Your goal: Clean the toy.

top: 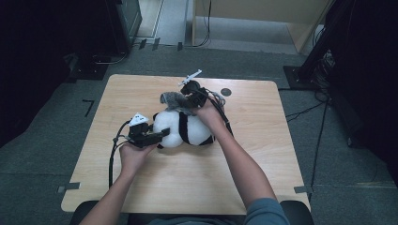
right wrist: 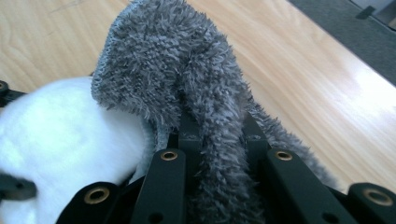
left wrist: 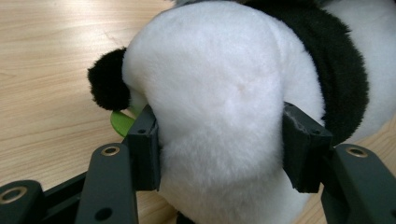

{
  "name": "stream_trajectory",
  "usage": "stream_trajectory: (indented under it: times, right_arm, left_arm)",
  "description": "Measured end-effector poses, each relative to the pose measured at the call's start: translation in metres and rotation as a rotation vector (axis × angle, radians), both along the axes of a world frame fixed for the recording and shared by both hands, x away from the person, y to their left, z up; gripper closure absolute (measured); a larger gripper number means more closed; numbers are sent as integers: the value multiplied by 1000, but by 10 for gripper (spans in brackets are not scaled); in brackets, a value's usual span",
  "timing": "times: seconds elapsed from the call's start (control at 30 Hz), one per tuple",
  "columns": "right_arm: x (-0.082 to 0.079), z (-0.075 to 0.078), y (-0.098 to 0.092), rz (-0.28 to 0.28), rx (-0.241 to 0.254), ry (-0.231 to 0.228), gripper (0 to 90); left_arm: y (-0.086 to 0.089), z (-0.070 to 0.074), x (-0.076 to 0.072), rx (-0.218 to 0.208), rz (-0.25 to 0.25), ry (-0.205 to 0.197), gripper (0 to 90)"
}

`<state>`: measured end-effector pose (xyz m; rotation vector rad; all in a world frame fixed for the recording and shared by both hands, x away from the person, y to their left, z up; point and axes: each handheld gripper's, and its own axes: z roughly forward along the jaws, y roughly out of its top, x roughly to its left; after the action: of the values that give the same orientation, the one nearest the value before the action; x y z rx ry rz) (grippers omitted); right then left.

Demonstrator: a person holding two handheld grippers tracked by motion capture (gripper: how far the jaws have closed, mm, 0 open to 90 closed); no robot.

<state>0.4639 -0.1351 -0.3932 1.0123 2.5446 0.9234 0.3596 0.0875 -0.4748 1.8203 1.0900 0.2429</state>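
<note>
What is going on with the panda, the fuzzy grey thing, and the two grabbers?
Panda plush: lying on the table, squeezed at one end.
Grey fuzzy cloth: pinched and draped over the panda.
Left gripper: shut on the panda's white fur, a pad on each side.
Right gripper: shut tight on the grey cloth.

Plush panda blocks centre; table edges free.

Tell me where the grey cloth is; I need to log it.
In the high view the grey cloth lies mid-table on the far side of the panda, pinched in the right gripper.
</note>
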Motion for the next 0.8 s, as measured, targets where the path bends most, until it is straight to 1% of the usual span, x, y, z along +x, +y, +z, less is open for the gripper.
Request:
stream_trajectory:
  times: [0.07,0.17,0.33,0.47,0.5,0.53,0.63,0.67,0.7,0.73,0.8]
  right_arm:
    - [1,2,-7,-8,1,2,772]
    - [1,4,-17,-21,-9,-8,772]
    - [1,4,-40,-45,-5,-25,771]
    - [0,4,-61,-83,-13,-13,772]
    - [0,3,-66,-85,-22,-9,772]
    - [-1,2,-71,-101,-30,1,772]
    - [-4,-4,-85,-117,-46,3,772]
    - [-5,-6,-89,-122,-42,5,772]
    - [-5,-5,-93,-130,-21,18,771]
    - [-5,-4,-96,-136,-8,21,771]
    - [-7,4,-98,-139,16,-10,772]
  left_arm:
    - [1,0,0,-1,0,4,408]
    - [1,0,0,-2,-1,4,407]
    - [1,-1,1,-3,0,5,401]
    - [2,-2,1,-5,3,6,400]
    - [2,-2,1,-4,3,7,400]
    - [2,-2,1,-5,2,9,400]
    - [3,-3,2,-10,0,9,397]
    - [3,-3,2,-10,0,9,396]
    - [3,-3,1,-9,1,9,391]
    - [3,-3,1,-9,2,10,390]
    - [3,-3,1,-9,4,11,390]
